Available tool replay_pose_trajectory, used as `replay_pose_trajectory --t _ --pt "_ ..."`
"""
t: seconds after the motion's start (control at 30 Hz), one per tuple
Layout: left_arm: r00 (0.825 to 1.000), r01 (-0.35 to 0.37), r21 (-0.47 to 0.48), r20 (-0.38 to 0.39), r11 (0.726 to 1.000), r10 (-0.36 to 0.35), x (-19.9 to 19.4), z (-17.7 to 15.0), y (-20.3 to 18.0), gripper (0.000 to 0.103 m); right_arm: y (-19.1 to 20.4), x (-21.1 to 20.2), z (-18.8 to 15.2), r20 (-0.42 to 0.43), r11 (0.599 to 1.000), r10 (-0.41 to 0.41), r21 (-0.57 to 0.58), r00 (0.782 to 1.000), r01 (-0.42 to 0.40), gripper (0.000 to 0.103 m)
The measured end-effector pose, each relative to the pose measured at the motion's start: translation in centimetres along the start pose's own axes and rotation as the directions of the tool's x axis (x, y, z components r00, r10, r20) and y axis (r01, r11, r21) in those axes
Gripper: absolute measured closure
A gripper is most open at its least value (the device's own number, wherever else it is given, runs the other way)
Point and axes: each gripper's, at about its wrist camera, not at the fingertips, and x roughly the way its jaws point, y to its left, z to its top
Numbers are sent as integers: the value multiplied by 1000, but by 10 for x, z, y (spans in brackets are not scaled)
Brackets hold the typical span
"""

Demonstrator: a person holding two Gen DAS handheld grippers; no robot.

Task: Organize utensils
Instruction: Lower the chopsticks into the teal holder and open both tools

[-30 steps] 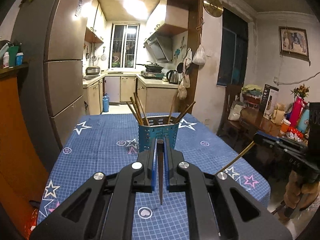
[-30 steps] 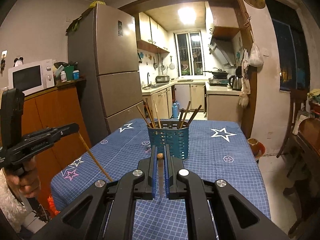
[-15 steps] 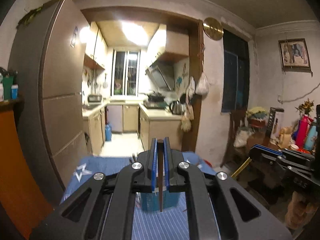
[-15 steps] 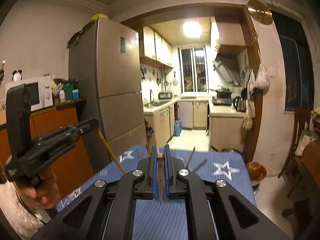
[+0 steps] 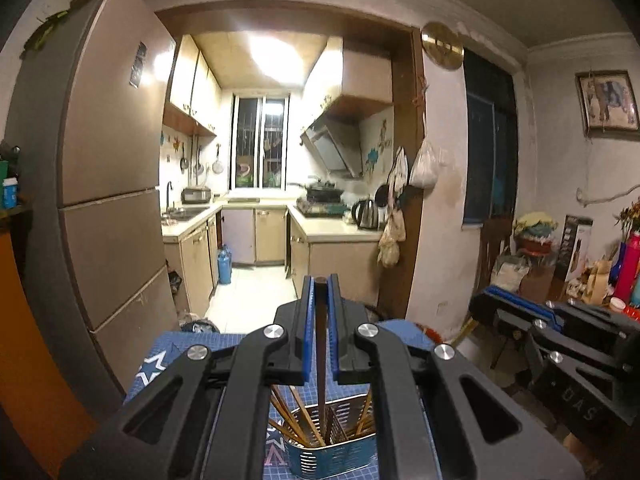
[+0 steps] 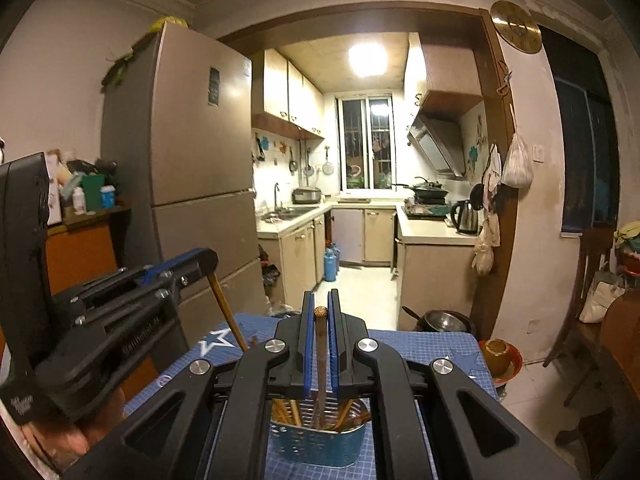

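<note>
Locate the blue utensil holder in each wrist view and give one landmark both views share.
Left wrist: blue utensil holder at bottom centre, seen through the claw frame, below the held chopstick.
Right wrist: the holder at bottom centre, again under the claw, on the blue star tablecloth.
Shared landmark: the round gold wall clock beside the kitchen doorway.

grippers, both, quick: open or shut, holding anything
left gripper: shut on a dark chopstick.
right gripper: shut on a light wooden chopstick.
</note>
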Motion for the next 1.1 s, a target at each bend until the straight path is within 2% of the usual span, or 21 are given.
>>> replay_pose_trajectory --t 0.17,0.33,0.47,0.57,0.73,0.9,1.0,1.07,1.1 --pt "998 7 15 -65 1000 -6 31 -22 0 98 -4 36 -14 -53 1000 -11 5 999 11 96" --pt "991 10 21 -131 1000 -7 54 -45 3 98 -9 55 -33 -87 999 -32 6 996 32 95" --pt "983 7 18 -183 1000 -4 64 -60 8 98 -19 66 -43 -119 999 -19 44 993 25 95" --pt "982 -4 17 -188 1000 7 64 -64 12 98 -25 74 -49 -142 997 -17 72 990 27 89" --pt "986 -13 22 -168 1000 16 56 -64 16 98 -29 74 -56 -140 995 -38 82 989 50 89" --pt "990 -36 1 -138 999 36 42 -63 21 98 -37 46 -63 -91 996 -28 87 995 36 89" --pt "993 -76 -11 -88 997 75 10 -64 31 98 -44 11 -71 -58 996 6 87 998 -1 89" --pt "993 -107 -24 -49 994 105 -23 -70 39 97 -49 -27 -81 -22 998 10 61 1000 -9 80" --pt "991 -130 -23 -38 991 129 -40 -76 43 92 -50 -45 -87 -11 999 11 42 1000 -11 62"
